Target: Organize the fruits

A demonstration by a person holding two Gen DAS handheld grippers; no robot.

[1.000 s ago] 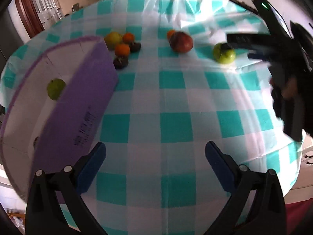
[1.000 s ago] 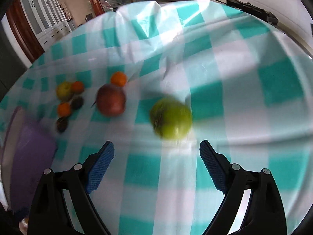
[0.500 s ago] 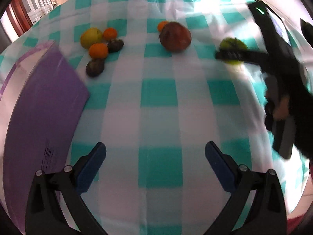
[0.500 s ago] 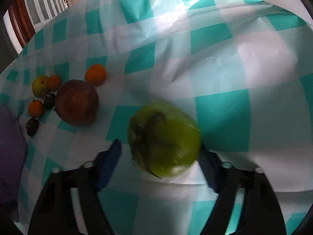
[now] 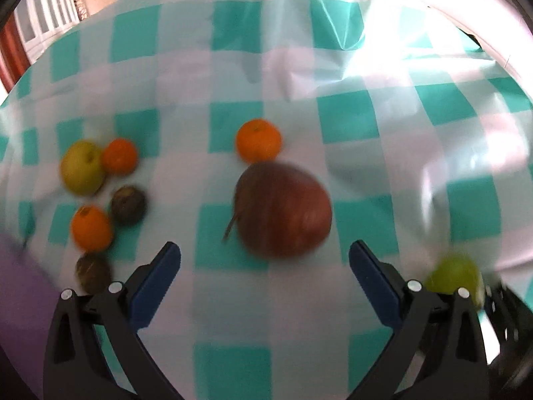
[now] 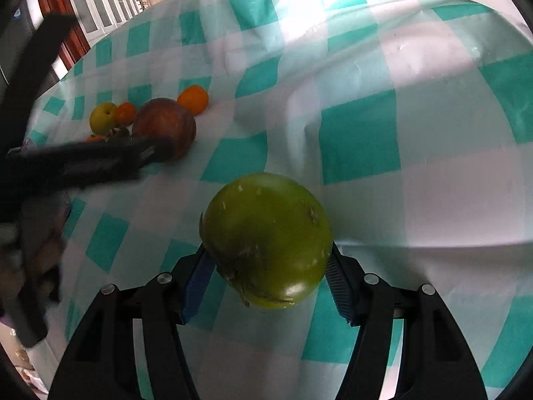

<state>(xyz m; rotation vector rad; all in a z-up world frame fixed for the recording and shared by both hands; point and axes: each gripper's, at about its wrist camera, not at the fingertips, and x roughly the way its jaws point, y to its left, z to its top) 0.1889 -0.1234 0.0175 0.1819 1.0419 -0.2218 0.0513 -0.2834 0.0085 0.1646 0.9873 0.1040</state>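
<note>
In the right wrist view, the right tongs [image 6: 266, 278] are clamped on a green fruit [image 6: 266, 245], one blue pad pressed against each of its sides at lower centre. The fruit looks lifted off the checked cloth [image 6: 359, 140] that covers the bench. At upper left of that view lie a red fruit [image 6: 163, 125], an orange [image 6: 193, 99] just behind it, and a yellow apple [image 6: 102, 117] touching a second orange [image 6: 125, 113]. The dark, blurred left tongs [image 6: 156, 150] reach in from the left edge to the red fruit.

In the left wrist view, the left tongs [image 5: 265, 271] stand wide apart with nothing between the pads; the red fruit [image 5: 283, 210] sits just beyond them at centre. An orange [image 5: 258, 140] lies just behind it. At left is a cluster: the yellow apple [image 5: 81, 166] against an orange [image 5: 119, 155], a dark fruit [image 5: 128, 205], another orange [image 5: 90, 228] and a second dark fruit [image 5: 92, 272]. A purple box [image 5: 20, 300] fills the lower left edge. The green fruit [image 5: 454, 275] shows blurred at lower right.
</note>
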